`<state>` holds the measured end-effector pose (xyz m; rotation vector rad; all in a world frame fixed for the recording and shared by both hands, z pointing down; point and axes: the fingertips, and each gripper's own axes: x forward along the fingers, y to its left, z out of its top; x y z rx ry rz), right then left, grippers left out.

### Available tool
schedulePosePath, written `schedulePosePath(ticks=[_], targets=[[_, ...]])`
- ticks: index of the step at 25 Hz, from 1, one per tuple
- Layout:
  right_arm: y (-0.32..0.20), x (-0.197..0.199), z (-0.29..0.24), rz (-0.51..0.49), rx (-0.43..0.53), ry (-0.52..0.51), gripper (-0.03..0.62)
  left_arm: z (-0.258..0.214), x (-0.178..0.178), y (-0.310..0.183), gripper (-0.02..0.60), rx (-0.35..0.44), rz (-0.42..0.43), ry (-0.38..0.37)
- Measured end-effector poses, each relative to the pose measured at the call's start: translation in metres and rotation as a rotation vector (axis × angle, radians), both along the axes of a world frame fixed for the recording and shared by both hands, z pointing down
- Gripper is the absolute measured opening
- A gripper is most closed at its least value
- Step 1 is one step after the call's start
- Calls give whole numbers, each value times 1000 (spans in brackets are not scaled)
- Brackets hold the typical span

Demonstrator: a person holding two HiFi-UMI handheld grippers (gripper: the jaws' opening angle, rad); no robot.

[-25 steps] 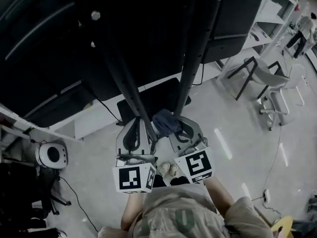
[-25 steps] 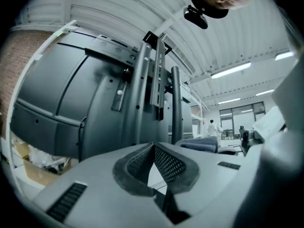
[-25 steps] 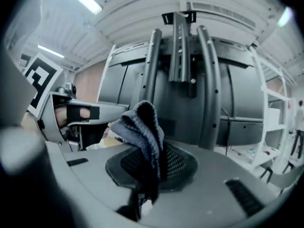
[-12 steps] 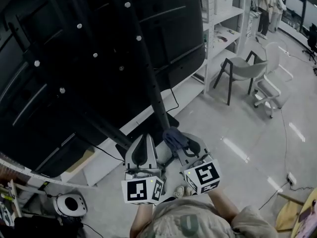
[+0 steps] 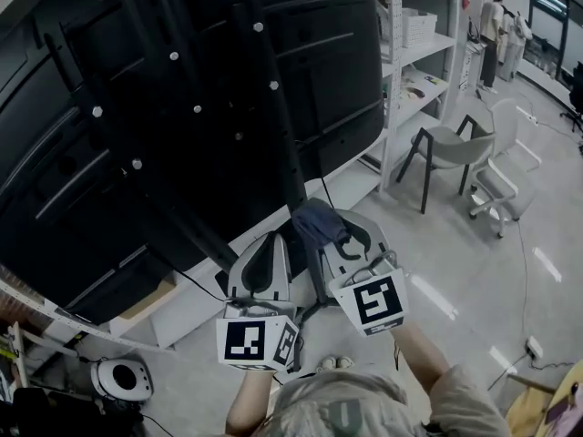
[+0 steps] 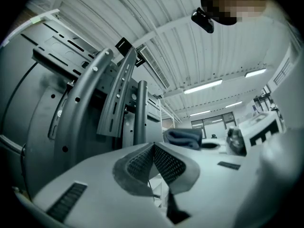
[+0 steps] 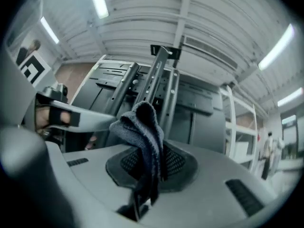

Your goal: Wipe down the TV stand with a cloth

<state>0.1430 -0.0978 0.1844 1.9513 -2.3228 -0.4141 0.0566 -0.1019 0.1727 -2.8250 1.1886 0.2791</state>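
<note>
right gripper (image 7: 152,164) pinching the dark cloth (image 7: 141,127), up close to the TV stand post (image 5: 276,116), can't tell if touching | left gripper (image 6: 153,151) pressed together, empty | progress: guessing most of the wiping's left to do

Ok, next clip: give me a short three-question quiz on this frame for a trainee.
1. Which claw holds the dark grey-blue bunched cloth? A) left claw B) right claw C) neither
2. True or false: the left claw's jaws stand wide apart.
3. Fill in: in the head view, the grey chair with dark legs stands on the person's ___ side.

Key: 1 B, the cloth is pinched between its jaws. 2 False, they are together with nothing between them. 3 right.
</note>
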Motion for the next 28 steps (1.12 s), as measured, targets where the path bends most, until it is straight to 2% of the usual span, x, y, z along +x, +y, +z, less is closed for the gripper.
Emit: schedulePosePath(ticks=[7,11,13,17,25,28], targets=[[-58,1,-210,156,383,561,57,-71,20,-31,14,88,42,-21],[-74,-8,-284,279,496,828,57,-82,36,-47,15,48,79,16],[-84,-10,-295,330,495,926,57,-86,38,-50,15,42,85,40],[-105,-10,-287,330,443,1011,57,-93,36,-54,15,71,80,38],[-105,-11,-255,334,417,1059,57,-89,31,-66,15,67,78,41],[-105,-13,-248,326,406,1041,57,-81,30,-72,15,49,80,34]])
